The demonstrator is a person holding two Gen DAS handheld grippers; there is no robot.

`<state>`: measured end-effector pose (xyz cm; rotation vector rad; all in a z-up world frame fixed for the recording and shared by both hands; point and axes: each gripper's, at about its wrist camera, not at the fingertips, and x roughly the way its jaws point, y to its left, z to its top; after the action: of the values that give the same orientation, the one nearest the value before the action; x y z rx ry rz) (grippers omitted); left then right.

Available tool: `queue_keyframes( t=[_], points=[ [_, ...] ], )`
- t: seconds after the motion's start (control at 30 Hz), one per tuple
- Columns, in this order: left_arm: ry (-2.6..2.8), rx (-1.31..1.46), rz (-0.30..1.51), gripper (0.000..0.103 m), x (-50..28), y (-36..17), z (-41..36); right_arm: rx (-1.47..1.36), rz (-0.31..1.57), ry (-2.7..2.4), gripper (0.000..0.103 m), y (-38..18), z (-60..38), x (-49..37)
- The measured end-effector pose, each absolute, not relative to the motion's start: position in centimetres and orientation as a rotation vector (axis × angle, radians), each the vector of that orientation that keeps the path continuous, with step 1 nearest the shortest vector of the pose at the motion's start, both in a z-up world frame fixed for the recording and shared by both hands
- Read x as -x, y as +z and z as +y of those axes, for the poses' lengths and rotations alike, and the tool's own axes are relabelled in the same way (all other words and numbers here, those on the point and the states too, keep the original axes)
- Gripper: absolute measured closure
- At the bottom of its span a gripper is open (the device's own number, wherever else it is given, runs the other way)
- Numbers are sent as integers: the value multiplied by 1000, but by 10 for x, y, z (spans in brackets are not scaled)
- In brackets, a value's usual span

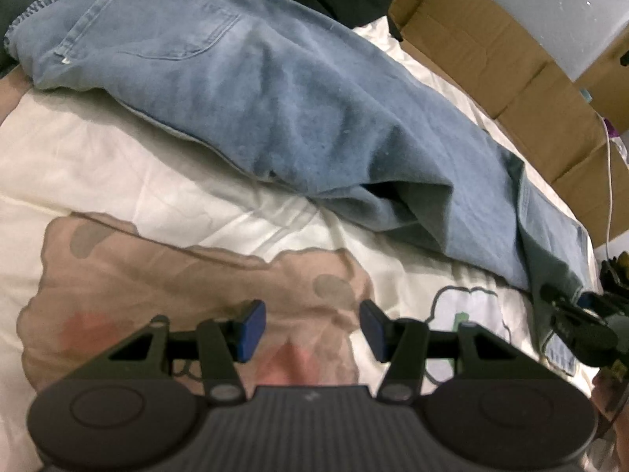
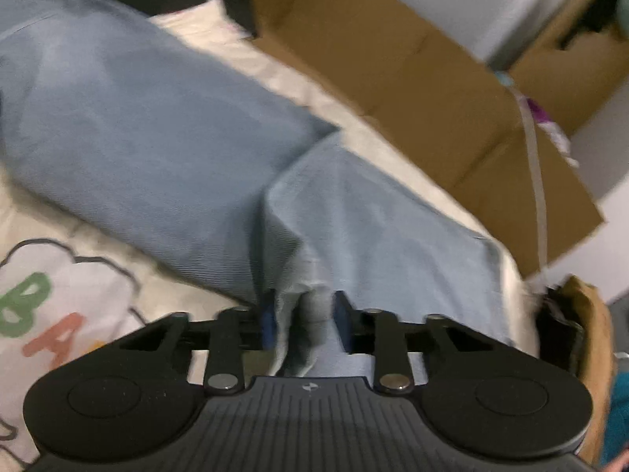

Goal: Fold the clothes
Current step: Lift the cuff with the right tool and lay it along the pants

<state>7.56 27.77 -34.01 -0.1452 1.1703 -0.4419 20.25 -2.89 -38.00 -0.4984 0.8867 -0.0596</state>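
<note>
Jeans point(image 2: 165, 126) hem is clenched in the right claw point(image 2: 302, 322); left claw point(image 1: 312, 330) gapes over "BA"-lettered bedding point(image 2: 51, 275).

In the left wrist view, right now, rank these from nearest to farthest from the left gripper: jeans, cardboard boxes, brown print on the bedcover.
From the left gripper:
1. Brown print, directly beneath its open fingers.
2. Jeans, ahead, across the bed.
3. Cardboard boxes, beyond the bed, upper right.
</note>
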Motion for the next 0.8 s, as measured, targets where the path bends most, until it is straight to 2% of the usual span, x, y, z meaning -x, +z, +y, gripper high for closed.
queue_keyframes(
  t=[0.2, 0.47, 0.8],
  points=[
    [-431, 164, 1169, 47, -76, -340, 281, 447, 898, -34, 96, -364, -43, -202],
    [-430, 177, 1170, 47, -74, -340, 280, 499, 872, -73, 96, -325, -94, -217],
    [-411, 151, 1165, 47, -77, -337, 279, 449, 897, -145, 96, -317, -188, -267]
  ],
)
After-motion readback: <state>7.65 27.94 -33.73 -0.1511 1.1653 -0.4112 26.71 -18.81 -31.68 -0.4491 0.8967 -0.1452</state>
